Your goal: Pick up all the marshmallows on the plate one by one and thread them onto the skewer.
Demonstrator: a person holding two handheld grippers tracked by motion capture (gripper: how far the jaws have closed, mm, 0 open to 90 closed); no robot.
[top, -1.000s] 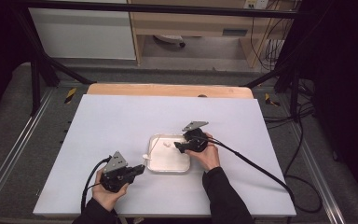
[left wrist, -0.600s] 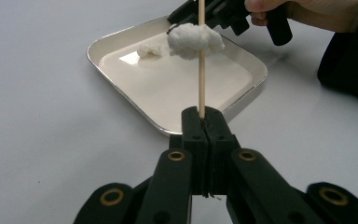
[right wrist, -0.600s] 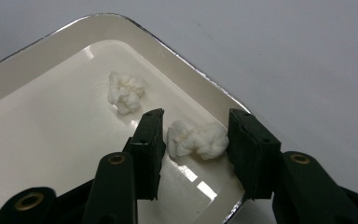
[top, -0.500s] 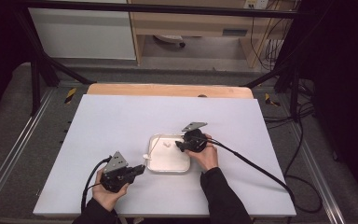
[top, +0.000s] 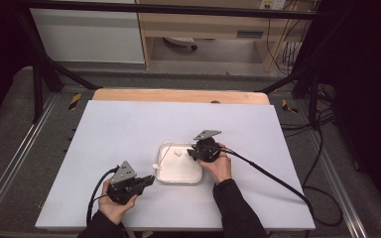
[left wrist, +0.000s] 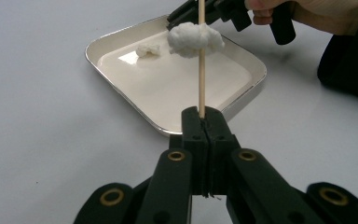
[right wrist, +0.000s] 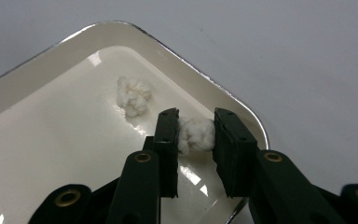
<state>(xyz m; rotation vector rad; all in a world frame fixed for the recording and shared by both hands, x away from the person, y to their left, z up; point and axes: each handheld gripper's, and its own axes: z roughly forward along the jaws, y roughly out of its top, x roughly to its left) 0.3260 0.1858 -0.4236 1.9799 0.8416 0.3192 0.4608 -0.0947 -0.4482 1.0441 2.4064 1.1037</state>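
Bright even light on the white table (top: pixel 129 129), dark surroundings, glare on the tray (right wrist: pixel 98 56), close views soft-focused

1. The right tool (right wrist: pixel 196 140) reaches in from the bottom, its two black jaws rising over the corner of a white tray (right wrist: pixel 46 79).
2. A small white cotton wad (right wrist: pixel 197 134) sits between the jaws, touching both pads; the jaws have just been closing on it.
3. A second cotton wad (right wrist: pixel 133 97) lies on the tray floor just beyond the left jaw, apart from the first.
4. The tray has a shiny rim and a glossy floor with bright reflections.
5. It rests on a plain pale grey surface (right wrist: pixel 307 60).
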